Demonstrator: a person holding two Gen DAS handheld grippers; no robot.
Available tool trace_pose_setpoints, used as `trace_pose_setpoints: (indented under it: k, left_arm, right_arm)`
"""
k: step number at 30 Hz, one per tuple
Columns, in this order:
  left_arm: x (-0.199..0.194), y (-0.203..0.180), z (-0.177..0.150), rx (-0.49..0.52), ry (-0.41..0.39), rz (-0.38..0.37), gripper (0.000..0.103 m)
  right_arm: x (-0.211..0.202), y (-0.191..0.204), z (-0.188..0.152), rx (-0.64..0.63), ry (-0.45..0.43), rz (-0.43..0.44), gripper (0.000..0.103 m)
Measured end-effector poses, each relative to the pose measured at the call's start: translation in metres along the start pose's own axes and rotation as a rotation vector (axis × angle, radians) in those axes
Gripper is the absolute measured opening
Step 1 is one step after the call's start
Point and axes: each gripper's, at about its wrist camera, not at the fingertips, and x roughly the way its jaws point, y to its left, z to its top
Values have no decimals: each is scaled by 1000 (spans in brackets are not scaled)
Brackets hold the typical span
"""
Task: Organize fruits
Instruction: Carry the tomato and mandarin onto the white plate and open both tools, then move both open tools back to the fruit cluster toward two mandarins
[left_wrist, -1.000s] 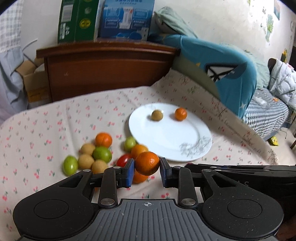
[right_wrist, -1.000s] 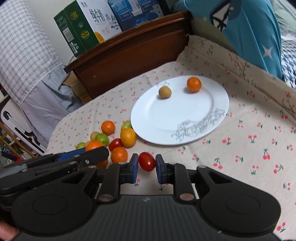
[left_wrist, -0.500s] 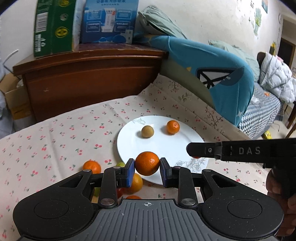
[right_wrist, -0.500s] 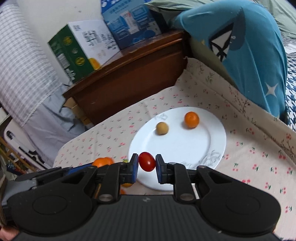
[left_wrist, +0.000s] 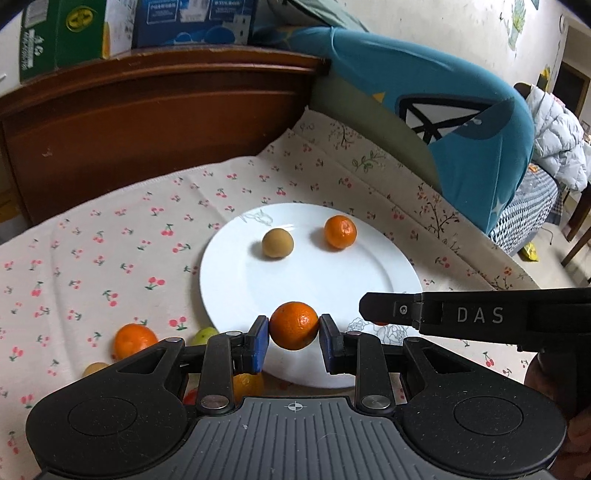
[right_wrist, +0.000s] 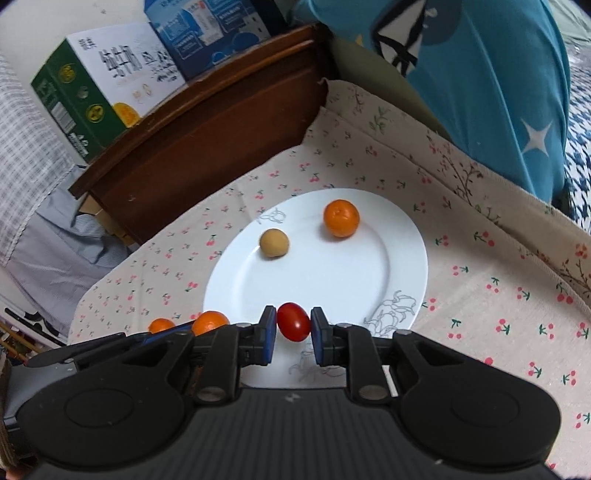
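My left gripper (left_wrist: 294, 332) is shut on an orange tangerine (left_wrist: 294, 324), held over the near rim of the white plate (left_wrist: 325, 280). My right gripper (right_wrist: 293, 326) is shut on a red cherry tomato (right_wrist: 293, 320), also above the plate's (right_wrist: 332, 280) near edge. On the plate lie a tan round fruit (left_wrist: 277, 242) (right_wrist: 274, 242) and another tangerine (left_wrist: 340, 232) (right_wrist: 341, 218). The right gripper's body (left_wrist: 476, 315) crosses the right side of the left wrist view. Loose fruits (left_wrist: 133, 340) stay on the cloth left of the plate, partly hidden by my left gripper.
A cherry-print cloth (left_wrist: 110, 236) covers the surface. A dark wooden headboard (left_wrist: 155, 122) with green (right_wrist: 85, 107) and blue boxes (right_wrist: 210, 33) stands behind. A teal cushion (left_wrist: 461, 122) rises at the right. Two tangerines (right_wrist: 208, 322) show beside the left gripper in the right wrist view.
Both grippers have carried their fruits from the loose pile toward the plate, which is now larger and directly ahead. The right gripper has come into the left wrist view.
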Motion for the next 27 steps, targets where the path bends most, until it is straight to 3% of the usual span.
trace_pose_setpoints:
  k: [5, 7, 8, 10, 12, 20, 27]
  left_arm:
    - [2, -1, 4, 1, -12, -2, 29]
    - [-3, 0, 8, -11, -23, 2, 40]
    - [-7, 0, 10, -12, -35, 11, 50]
    - [-16, -2, 14, 13, -67, 39, 57]
    - [-26, -1, 20, 2, -84, 56, 70]
    - [-63, 25, 21, -83, -100, 112, 76]
    - [-86, 48, 2, -155, -81, 167, 76]
  right_arm:
    - [1, -6, 4, 46, -10, 4, 23]
    - [-2, -5, 6, 49, -31, 11, 23]
    - [-4, -5, 6, 48, -43, 13, 23]
    - [-8, -5, 9, 50, -66, 23, 24]
    - [-11, -1, 10, 33, -80, 25, 24]
    - [-18, 11, 4, -9, -76, 61, 30]
    - [-26, 23, -9, -40, -53, 96, 31]
